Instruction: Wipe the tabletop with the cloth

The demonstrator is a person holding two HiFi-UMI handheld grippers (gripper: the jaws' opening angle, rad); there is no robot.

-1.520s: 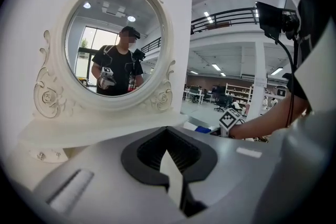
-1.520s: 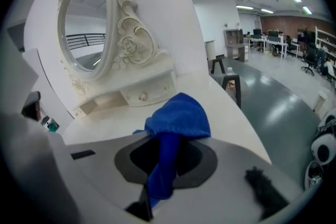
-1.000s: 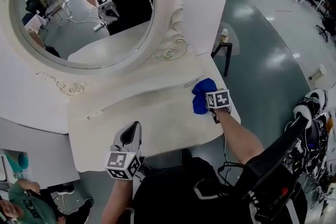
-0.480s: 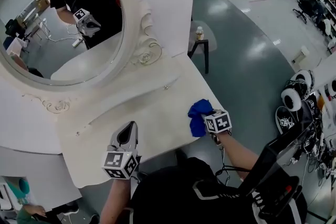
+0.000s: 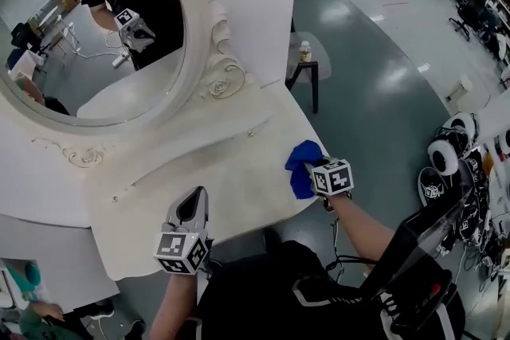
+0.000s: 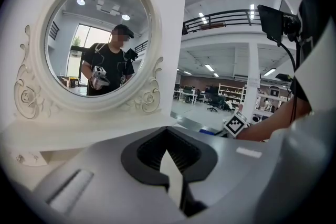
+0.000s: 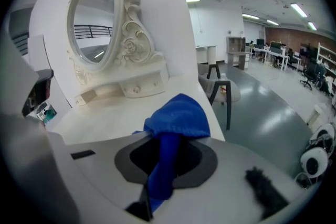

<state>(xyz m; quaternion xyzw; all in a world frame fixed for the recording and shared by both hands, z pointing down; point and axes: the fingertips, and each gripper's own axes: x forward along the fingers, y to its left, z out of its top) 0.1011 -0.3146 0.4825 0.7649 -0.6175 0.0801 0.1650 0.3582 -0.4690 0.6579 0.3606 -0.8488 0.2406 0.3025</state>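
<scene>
Centre right of the head view, the right gripper point(image 5: 316, 172) clamps a crumpled blue cloth point(image 5: 300, 159) lying at the right edge of the cream-white tabletop point(image 5: 199, 163). The bunched folds hide the jaw tips. At lower centre, the left gripper point(image 5: 194, 205) holds nothing, its jaws seemingly pressed together, and the ornate oval mirror point(image 5: 96, 28) is cut off at upper left.

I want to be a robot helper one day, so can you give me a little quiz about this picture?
1. True or false: the right hand-held gripper is shut on the blue cloth.
2. The cloth is A) by the tabletop's right edge, B) at its middle, C) on the floor.
3. Fill in: the left hand-held gripper holds ____.
Key: 1 true; 2 A; 3 nothing.
</scene>
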